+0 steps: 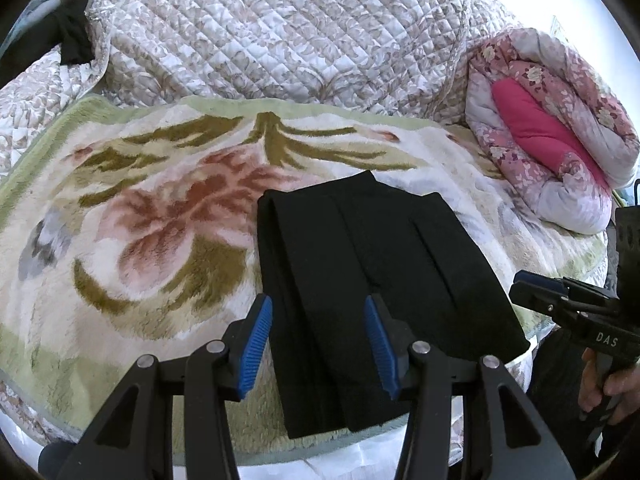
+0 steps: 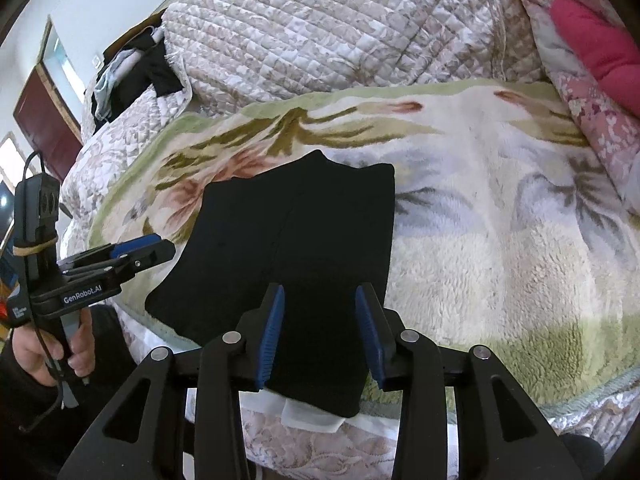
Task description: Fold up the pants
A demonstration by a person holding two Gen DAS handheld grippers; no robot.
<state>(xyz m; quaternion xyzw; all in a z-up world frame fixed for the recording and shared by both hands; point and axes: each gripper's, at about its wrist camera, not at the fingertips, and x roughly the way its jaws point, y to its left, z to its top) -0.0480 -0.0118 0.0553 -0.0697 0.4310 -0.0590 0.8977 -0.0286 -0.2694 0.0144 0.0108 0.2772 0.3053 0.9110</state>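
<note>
Black pants [image 1: 372, 276] lie folded lengthwise on a floral fleece blanket [image 1: 132, 208], their near end at the bed's front edge. My left gripper [image 1: 318, 344] is open above the pants' near left part, blue pads apart, holding nothing. In the right wrist view the pants [image 2: 288, 248] lie ahead, and my right gripper [image 2: 320, 332] is open above their near end, empty. The right gripper also shows at the right edge of the left wrist view [image 1: 560, 292]. The left gripper shows at the left of the right wrist view [image 2: 136, 252].
A quilted beige bedspread [image 1: 280, 32] is heaped behind the blanket. A rolled pink floral duvet [image 1: 556, 132] lies at the right. Dark clothes [image 2: 136, 76] are piled at the far left corner. The bed's front edge [image 2: 320, 440] runs just below the grippers.
</note>
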